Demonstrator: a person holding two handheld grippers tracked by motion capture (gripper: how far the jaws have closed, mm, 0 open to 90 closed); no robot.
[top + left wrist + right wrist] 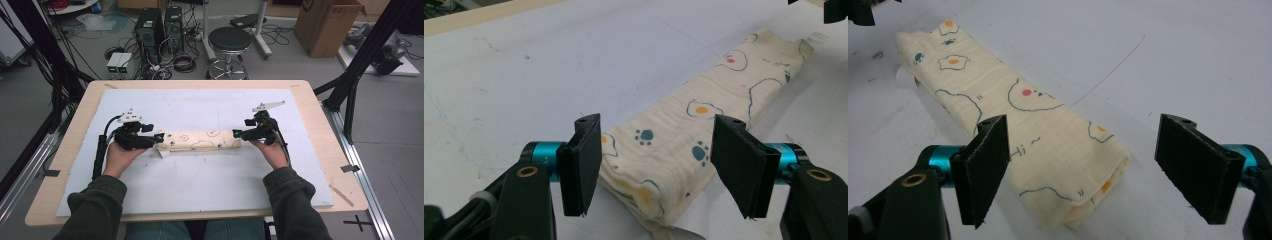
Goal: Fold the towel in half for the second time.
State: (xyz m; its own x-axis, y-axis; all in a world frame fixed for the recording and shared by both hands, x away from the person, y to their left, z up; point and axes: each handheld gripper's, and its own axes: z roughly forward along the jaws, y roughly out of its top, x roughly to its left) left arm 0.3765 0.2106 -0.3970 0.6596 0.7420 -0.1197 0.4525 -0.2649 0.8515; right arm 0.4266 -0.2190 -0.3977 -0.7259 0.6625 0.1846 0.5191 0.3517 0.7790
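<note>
A cream cloth (pixel 199 140) printed with bears, fried eggs and paw marks lies folded into a long narrow strip across the middle of the white mat (pixel 200 185). My left gripper (pixel 156 139) is at the strip's left end, jaws open. In the left gripper view the cloth end (pixel 664 165) lies between the jaws of that gripper (pixel 664 172), and neither pad presses on it. My right gripper (pixel 237 134) is at the right end, also open. In the right gripper view the folded end (pixel 1068 165) sits between the wide-set jaws of that gripper (pixel 1088 175), nearer the left pad.
The white mat covers most of a wooden table (pixel 60 155). Beyond the table stand a black stool (pixel 229 42), computer towers (pixel 150 30), floor cables and a cardboard box (pixel 327 25). Black frame posts (pixel 360 65) rise at both sides.
</note>
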